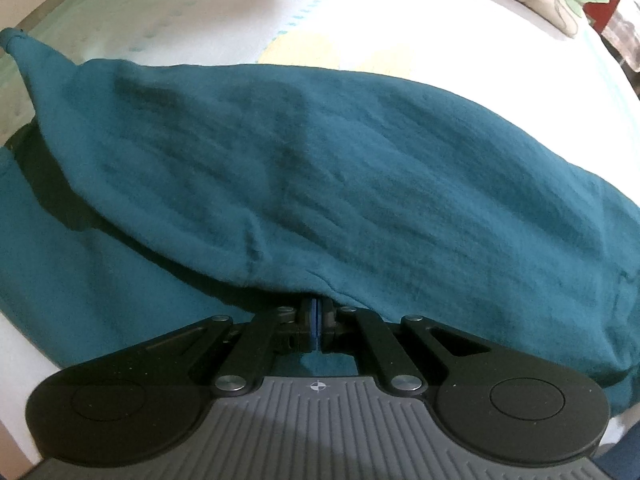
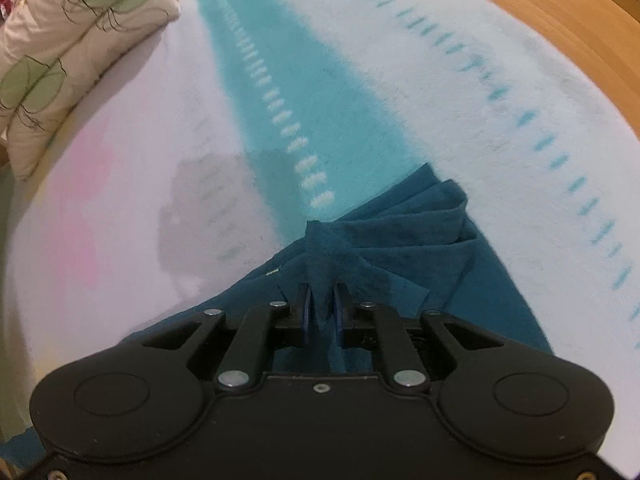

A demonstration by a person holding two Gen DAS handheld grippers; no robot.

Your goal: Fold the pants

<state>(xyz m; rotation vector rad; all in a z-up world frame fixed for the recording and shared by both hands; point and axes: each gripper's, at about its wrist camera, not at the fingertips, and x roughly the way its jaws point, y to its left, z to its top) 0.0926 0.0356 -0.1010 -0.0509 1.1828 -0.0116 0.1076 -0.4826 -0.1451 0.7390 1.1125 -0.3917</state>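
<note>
Your left gripper (image 1: 316, 316) is clenched on the teal pants (image 1: 340, 168) edge. Your right gripper (image 2: 323, 300) has bunched fabric between its jaws; grip unclear.

Teal pants (image 1: 340, 168) lie crumpled on the bed (image 1: 360, 32), one layer doubled over another, an end bunched into fanned pleats.

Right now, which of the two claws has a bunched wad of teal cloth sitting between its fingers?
The right claw: gathered pleats of the pants fan out from between its fingers. The left claw is shut, pads together at a smooth edge.
</note>
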